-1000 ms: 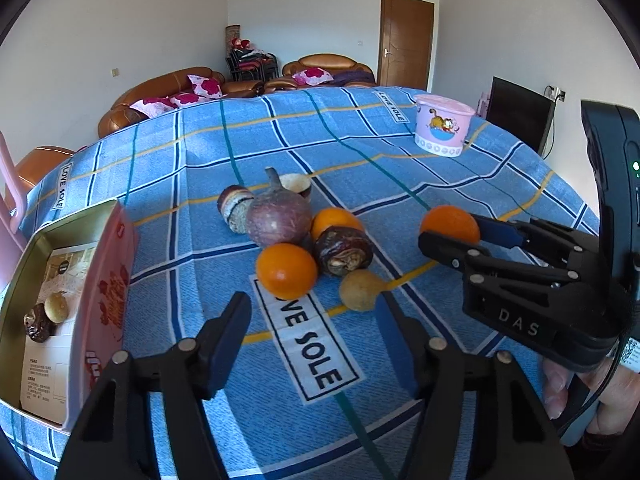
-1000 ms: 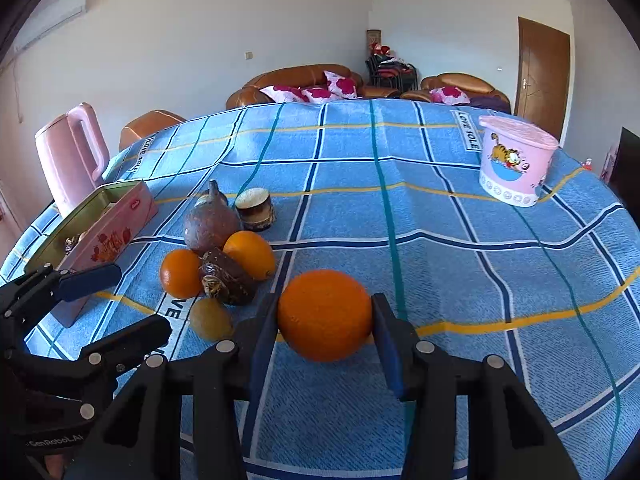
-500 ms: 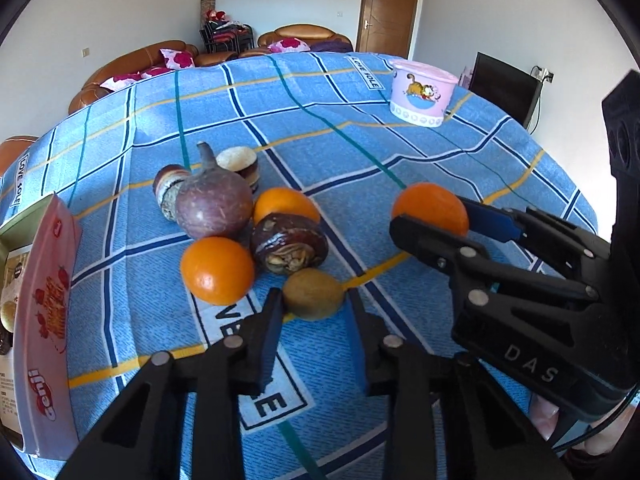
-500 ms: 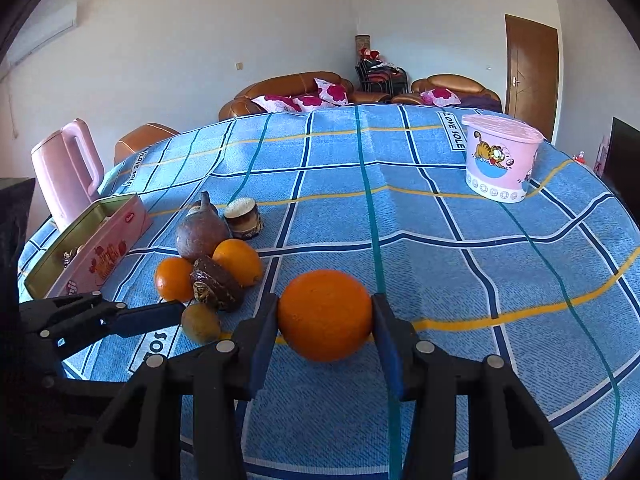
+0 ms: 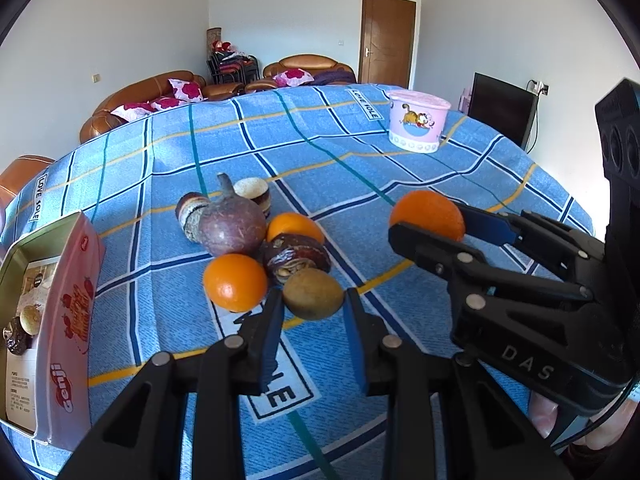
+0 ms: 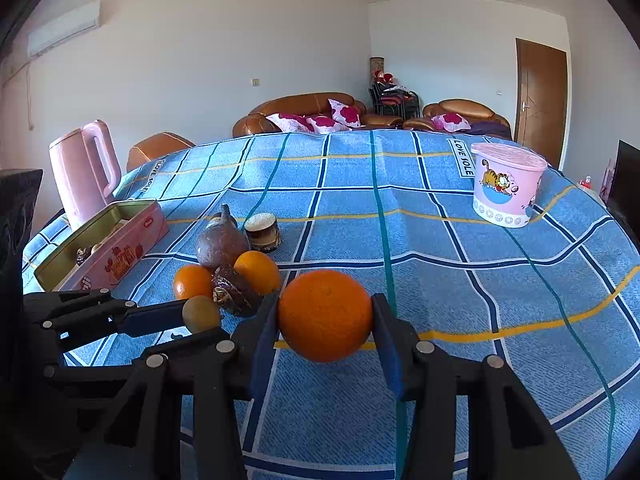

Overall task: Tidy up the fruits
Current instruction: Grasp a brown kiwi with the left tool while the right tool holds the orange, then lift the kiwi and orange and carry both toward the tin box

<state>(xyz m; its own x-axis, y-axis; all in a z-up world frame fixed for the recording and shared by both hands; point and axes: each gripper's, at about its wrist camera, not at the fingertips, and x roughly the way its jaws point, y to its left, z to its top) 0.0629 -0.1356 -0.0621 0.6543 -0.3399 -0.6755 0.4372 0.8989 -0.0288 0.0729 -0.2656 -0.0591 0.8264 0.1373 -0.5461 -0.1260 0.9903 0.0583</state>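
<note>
A brownish-green kiwi-like fruit sits at the near edge of the fruit cluster, and my left gripper is shut on it, blue pads pressing both sides. The same fruit shows in the right wrist view between the left fingers. My right gripper is shut on a large orange, held just above the blue checked cloth; that orange appears at the right of the left wrist view. Behind the kiwi lie two oranges, a dark brown fruit and a purple round fruit.
An open pink tin with small items inside stands at the left table edge. A pink cartoon tub stands far right. A pink kettle is behind the tin. Two small cut fruit pieces lie behind the purple fruit.
My left gripper moved forward to the kiwi-like fruit and its wide-open jaws closed onto it. The right gripper kept its hold on the orange, nearly in place.
</note>
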